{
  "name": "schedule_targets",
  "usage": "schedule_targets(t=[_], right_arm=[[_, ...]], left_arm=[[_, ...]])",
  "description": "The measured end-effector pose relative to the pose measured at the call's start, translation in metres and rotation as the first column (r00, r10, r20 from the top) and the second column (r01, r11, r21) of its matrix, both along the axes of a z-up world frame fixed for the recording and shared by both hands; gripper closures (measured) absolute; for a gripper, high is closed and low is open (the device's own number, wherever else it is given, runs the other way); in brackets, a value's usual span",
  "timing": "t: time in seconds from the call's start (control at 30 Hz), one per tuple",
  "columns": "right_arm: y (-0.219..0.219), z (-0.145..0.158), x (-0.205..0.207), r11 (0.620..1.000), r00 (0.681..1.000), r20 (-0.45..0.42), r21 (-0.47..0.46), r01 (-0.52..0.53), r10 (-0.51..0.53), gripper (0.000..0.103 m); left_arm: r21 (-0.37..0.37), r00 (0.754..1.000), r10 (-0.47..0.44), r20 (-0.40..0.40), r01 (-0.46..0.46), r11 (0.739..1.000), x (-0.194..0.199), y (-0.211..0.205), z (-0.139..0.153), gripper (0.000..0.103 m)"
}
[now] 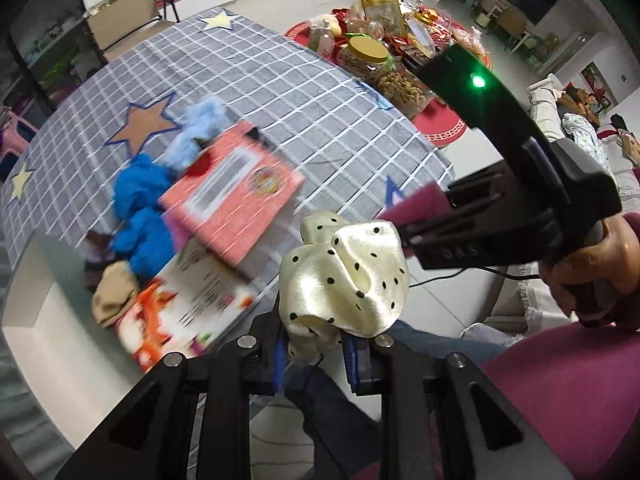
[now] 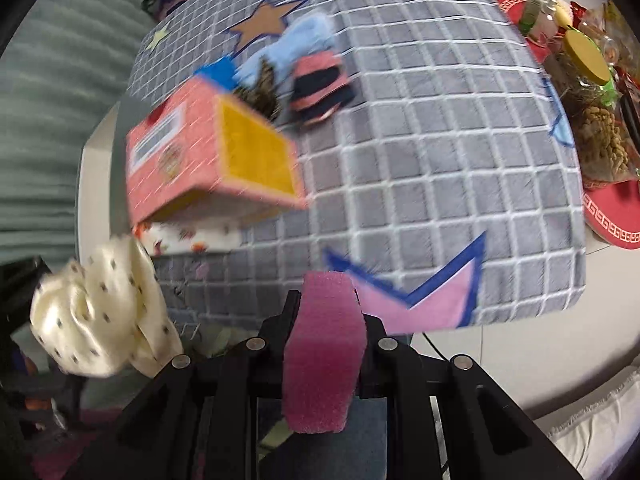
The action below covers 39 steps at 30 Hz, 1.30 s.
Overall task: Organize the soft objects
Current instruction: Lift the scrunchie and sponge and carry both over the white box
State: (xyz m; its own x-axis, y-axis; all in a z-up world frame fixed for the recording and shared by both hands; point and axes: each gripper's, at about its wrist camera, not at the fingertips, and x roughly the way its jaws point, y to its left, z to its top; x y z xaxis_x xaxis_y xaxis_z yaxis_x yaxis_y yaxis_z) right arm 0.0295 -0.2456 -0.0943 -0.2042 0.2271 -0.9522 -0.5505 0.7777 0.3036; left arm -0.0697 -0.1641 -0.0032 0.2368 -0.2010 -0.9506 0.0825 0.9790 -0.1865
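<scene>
Left gripper (image 1: 316, 344): clenched on a cream satin scrunchie with black dots (image 1: 346, 276), which bulges up from between the jaws; in the left wrist view it sits at about 6 o'clock, off the near edge of the table.
Right gripper (image 2: 324, 340): clamped on a strip of pink foam (image 2: 324, 356), held upright between the jaws at 6 o'clock in the right wrist view; the foam tip (image 1: 416, 204) also shows at 3 o'clock in the left wrist view, just right of the scrunchie.
Hand (image 1: 592, 276): wrapped round the right gripper's handle at 4 o'clock in the left wrist view, above a magenta sleeve (image 1: 568, 392).
Scrunchie from the right: seen blurred at 8 o'clock (image 2: 100, 312), just beside the right gripper.
Box (image 2: 208, 160): pink brick-patterned carton with a yellow inside, open towards the right wrist camera, at 10 o'clock; it rests on a printed sheet (image 1: 188, 304).
Soft things behind the box: dark blue fluffy cloth (image 1: 140, 212), light blue fluffy cloth (image 1: 196, 132), tan piece (image 1: 114, 294), pink-and-navy striped item (image 2: 320, 84).
Tablecloth (image 1: 280, 92): grey with white grid and star patches.
Snack pile (image 1: 384, 56): jars and packets on a red mat, 1 o'clock in the left wrist view, well apart from the box.
</scene>
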Motion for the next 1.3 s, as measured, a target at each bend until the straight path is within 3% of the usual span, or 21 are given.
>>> schedule_targets(t=[0.3, 0.47, 0.63, 0.9, 1.07, 1.2, 1.3], right_arm=[[0.054, 0.018, -0.062, 0.990, 0.991, -0.001, 0.036, -0.133, 0.133, 0.081], [0.091, 0.030, -0.088, 0.970, 0.970, 0.025, 0.041, -0.241, 0.240, 0.081], [0.124, 0.044, -0.106, 0.940, 0.939, 0.063, 0.040, -0.340, 0.337, 0.081], [0.180, 0.069, -0.125, 0.901, 0.902, 0.117, 0.086, -0.425, 0.415, 0.081], [0.212, 0.073, -0.134, 0.885, 0.891, 0.115, 0.115, -0.451, 0.439, 0.081], [0.239, 0.075, -0.148, 0.857, 0.864, 0.124, 0.121, -0.501, 0.488, 0.081], [0.258, 0.076, -0.159, 0.835, 0.843, 0.128, 0.124, -0.536, 0.522, 0.081]], left_arm=[[0.006, 0.990, 0.135, 0.046, -0.135, 0.991, -0.049, 0.061, 0.008, 0.078], [-0.003, 0.963, 0.256, 0.080, -0.257, 0.967, -0.074, 0.097, 0.014, 0.078], [-0.009, 0.921, 0.377, 0.104, -0.378, 0.926, -0.097, 0.131, 0.017, 0.078], [0.015, 0.812, 0.574, 0.106, -0.578, 0.816, -0.132, 0.185, 0.014, 0.078], [0.039, 0.718, 0.691, 0.089, -0.695, 0.718, -0.157, 0.212, 0.005, 0.078], [0.062, 0.646, 0.761, 0.058, -0.763, 0.643, -0.173, 0.226, -0.008, 0.078], [0.079, 0.616, 0.786, 0.053, -0.787, 0.612, -0.180, 0.231, -0.014, 0.078]])
